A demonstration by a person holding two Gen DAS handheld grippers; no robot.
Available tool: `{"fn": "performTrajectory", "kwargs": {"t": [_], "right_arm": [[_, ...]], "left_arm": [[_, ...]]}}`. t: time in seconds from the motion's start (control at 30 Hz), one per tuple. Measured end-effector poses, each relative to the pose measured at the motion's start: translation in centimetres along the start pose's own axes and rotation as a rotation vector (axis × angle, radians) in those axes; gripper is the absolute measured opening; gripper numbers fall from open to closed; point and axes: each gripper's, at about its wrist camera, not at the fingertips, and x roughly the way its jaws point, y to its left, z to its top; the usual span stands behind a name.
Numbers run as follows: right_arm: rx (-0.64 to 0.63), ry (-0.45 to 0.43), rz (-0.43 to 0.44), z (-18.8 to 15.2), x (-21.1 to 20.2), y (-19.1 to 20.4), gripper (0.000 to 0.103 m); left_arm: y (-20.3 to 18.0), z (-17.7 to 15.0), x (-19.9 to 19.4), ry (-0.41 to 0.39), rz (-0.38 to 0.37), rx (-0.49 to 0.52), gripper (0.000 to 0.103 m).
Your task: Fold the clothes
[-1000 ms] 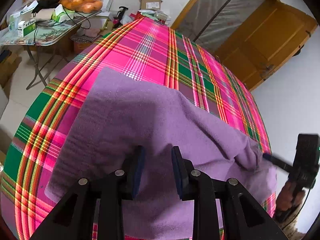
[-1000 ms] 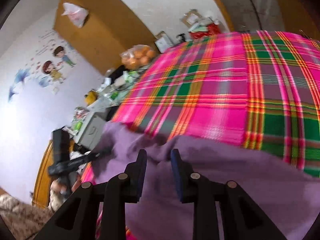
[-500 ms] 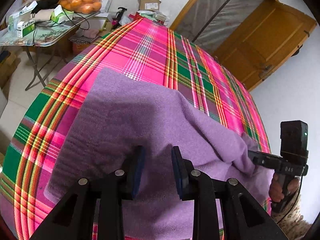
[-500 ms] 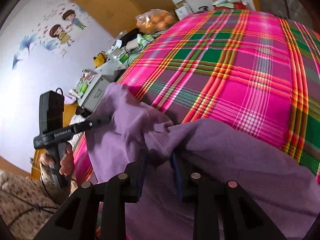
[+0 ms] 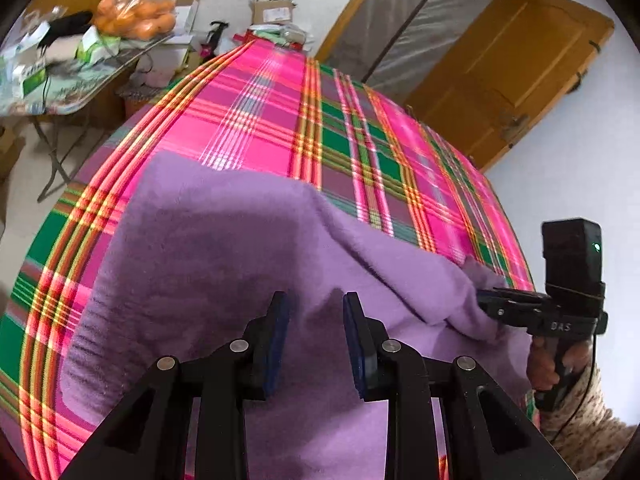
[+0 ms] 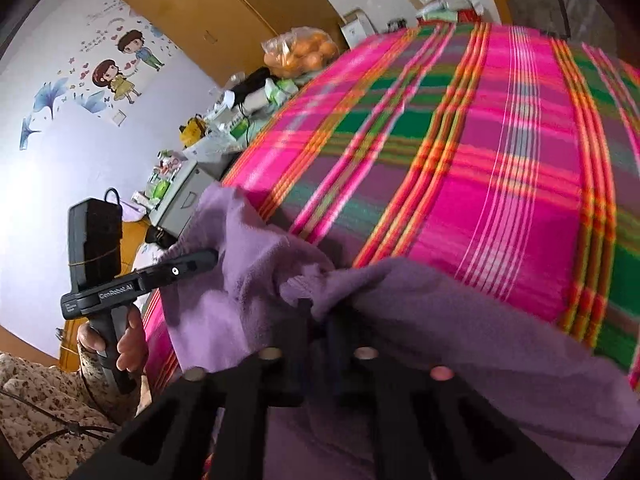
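A purple fleece garment is spread over the near part of a bed covered by a pink, green and orange plaid blanket. One bunched edge of it is pinched in the right hand-held gripper, whose jaws have just been closing on the cloth. The left hand-held gripper is held partly open above the fleece, nothing clamped between its pads. "GenRobot.AI" is printed on the left unit's body; "DAS" is read on the right. Beyond, a cluttered counter with a bag of oranges is seen, plus cartoon wall stickers and a wooden door.
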Motion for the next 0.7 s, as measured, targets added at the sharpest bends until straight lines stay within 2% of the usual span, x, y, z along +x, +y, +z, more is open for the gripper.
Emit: {"fn": "performTrajectory", "kwargs": {"t": [0.2, 0.37, 0.53, 0.7], "right_arm": [[-0.017, -0.152, 0.005, 1.3, -3.3, 0.1, 0.004], [0.004, -0.214, -0.042, 3.4, -4.0, -1.1, 0.004], [0.032, -0.152, -0.082, 5.7, -1.6, -2.8, 0.004], [0.058, -0.065, -0.149, 6.0, 1.6, -4.8, 0.004]], "left_arm": [[0.9, 0.1, 0.0, -0.009, -0.002, -0.030, 0.029], [1.2, 0.2, 0.0, -0.015, -0.013, -0.042, 0.029], [1.3, 0.2, 0.2, -0.015, -0.017, -0.040, 0.029], [1.5, 0.3, 0.2, -0.018, -0.024, -0.040, 0.029]]}}
